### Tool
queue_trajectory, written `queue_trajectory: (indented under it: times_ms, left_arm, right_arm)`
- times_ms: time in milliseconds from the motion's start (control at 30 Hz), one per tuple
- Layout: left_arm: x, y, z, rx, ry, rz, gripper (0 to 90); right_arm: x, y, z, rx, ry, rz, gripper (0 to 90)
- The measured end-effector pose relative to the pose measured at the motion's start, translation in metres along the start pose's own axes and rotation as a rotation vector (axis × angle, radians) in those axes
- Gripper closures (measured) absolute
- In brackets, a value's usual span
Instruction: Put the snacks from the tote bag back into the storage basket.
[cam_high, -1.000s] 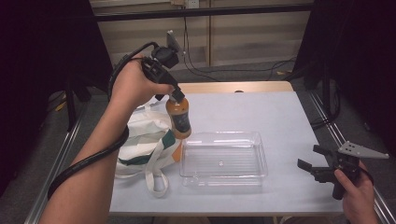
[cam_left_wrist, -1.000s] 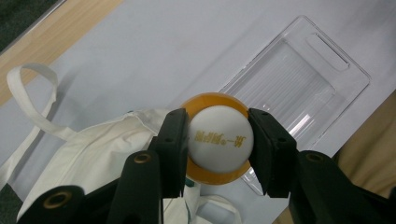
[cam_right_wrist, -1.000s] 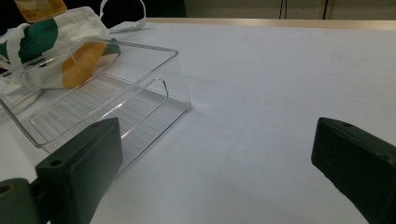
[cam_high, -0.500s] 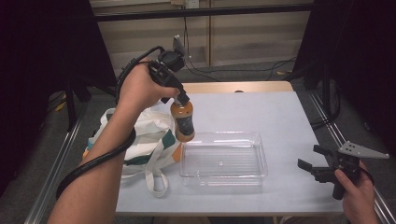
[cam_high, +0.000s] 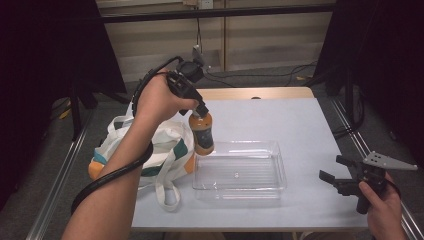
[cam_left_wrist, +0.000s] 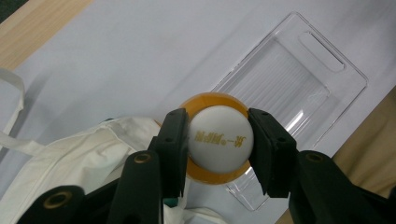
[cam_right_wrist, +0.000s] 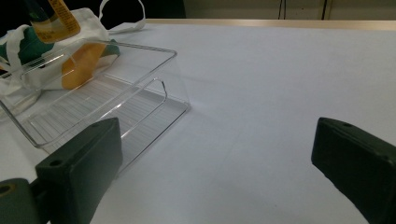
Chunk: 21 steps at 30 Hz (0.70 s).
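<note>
The left gripper (cam_high: 201, 111) has its 2 black fingers (cam_left_wrist: 173, 140) clamped on the white cap (cam_left_wrist: 220, 136) of an orange bottle (cam_high: 202, 133), 1 pad on each side of the round, smooth cap. The bottle hangs upright above the tabletop (cam_high: 290, 125), over the near-left corner of the clear tray (cam_high: 240, 170), just beside the cloth bag (cam_high: 150, 150). In the left gripper view the bottle's orange shoulder rings the cap, and the tray's rim lies directly beneath and to the right.

The tray is rectangular, of thin transparent plastic, with a ribbed floor, low walls and rounded corners; nothing lies in it. The bag is soft, creased white fabric with green and orange patches and loose white handles, slumped at the tabletop's left edge.

The right gripper (cam_high: 345, 181) hovers near the front right corner of the tabletop, its fingers (cam_right_wrist: 84, 154) spread wide with nothing between them. A broad stretch of smooth, pale, matte tabletop lies bare between it and the tray, and more behind the tray up to the wooden far edge (cam_high: 260, 93).
</note>
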<state>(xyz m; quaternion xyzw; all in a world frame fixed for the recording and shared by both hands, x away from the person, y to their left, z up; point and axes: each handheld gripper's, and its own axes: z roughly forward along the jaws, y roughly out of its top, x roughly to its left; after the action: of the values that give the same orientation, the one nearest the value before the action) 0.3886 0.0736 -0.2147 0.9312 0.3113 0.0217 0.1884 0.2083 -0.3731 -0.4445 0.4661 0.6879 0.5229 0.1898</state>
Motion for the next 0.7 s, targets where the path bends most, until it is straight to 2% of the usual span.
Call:
queue_trajectory:
  times_ms: [33,200,267,467,500,700]
  left_arm:
    - [0.0,-0.001,0.003,-0.011,0.002,-0.011,59.5]
    - [-0.001,0.0,0.008,0.009,-0.011,0.01,59.5]
    - [-0.001,-0.001,0.011,-0.004,-0.019,0.002,59.5]
    - [0.0,-0.003,0.019,0.005,-0.018,0.002,59.5]
    - [0.0,-0.003,0.019,0.018,-0.021,0.001,59.5]
    - [0.005,-0.007,0.026,0.016,-0.03,-0.011,59.5]
  right_arm:
    - [0.0,0.0,0.0,0.0,0.0,0.0,1.8]
    - [0.0,0.0,0.001,-0.001,0.003,-0.007,1.8]
    - [-0.001,0.0,0.001,0.001,0.004,-0.009,1.8]
    - [0.0,0.0,0.001,0.002,0.004,-0.012,1.8]
    - [0.0,0.0,0.001,0.003,0.004,-0.012,1.8]
    - [0.0,0.0,0.001,0.003,0.003,-0.011,1.8]
